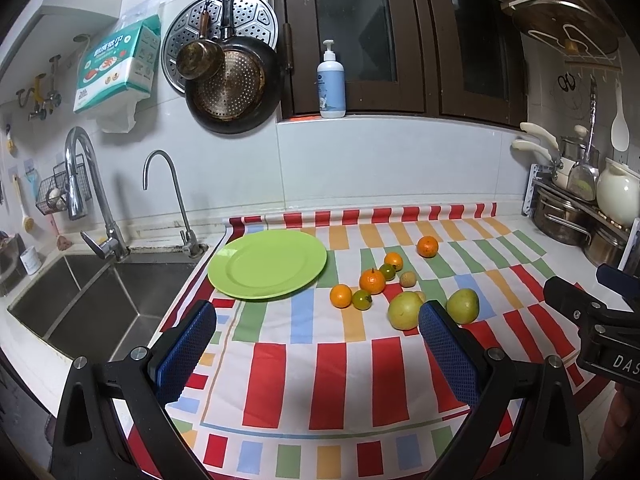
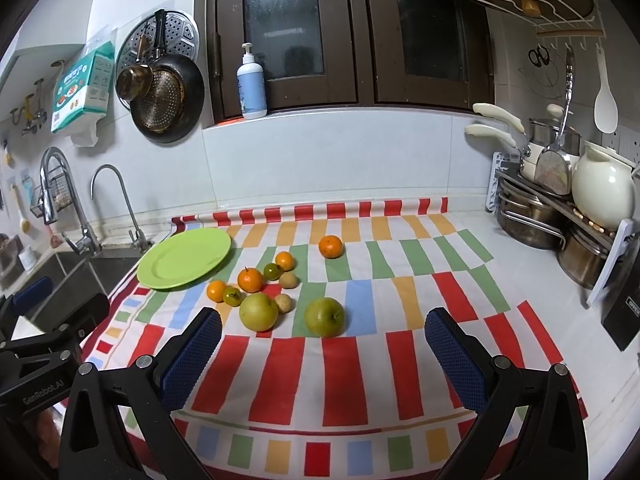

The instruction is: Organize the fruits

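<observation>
A green plate (image 1: 267,264) (image 2: 185,257) rests at the cloth's left end beside the sink. To its right lie loose fruits: several oranges, one apart at the back (image 1: 427,247) (image 2: 331,247), two small green citrus (image 2: 232,296), two small brownish fruits (image 2: 288,279), and two large yellow-green pears (image 1: 405,310) (image 2: 324,316) nearest me. My left gripper (image 1: 316,336) is open above the cloth's front, short of the fruits. My right gripper (image 2: 323,340) is open too, just in front of the right pear. Neither holds anything.
A striped cloth (image 2: 348,376) covers the counter. A steel sink (image 1: 80,304) with two taps sits left. Pots and a white jug on a rack (image 2: 568,216) crowd the right. A soap bottle (image 1: 331,84) stands on the sill; pans hang on the wall.
</observation>
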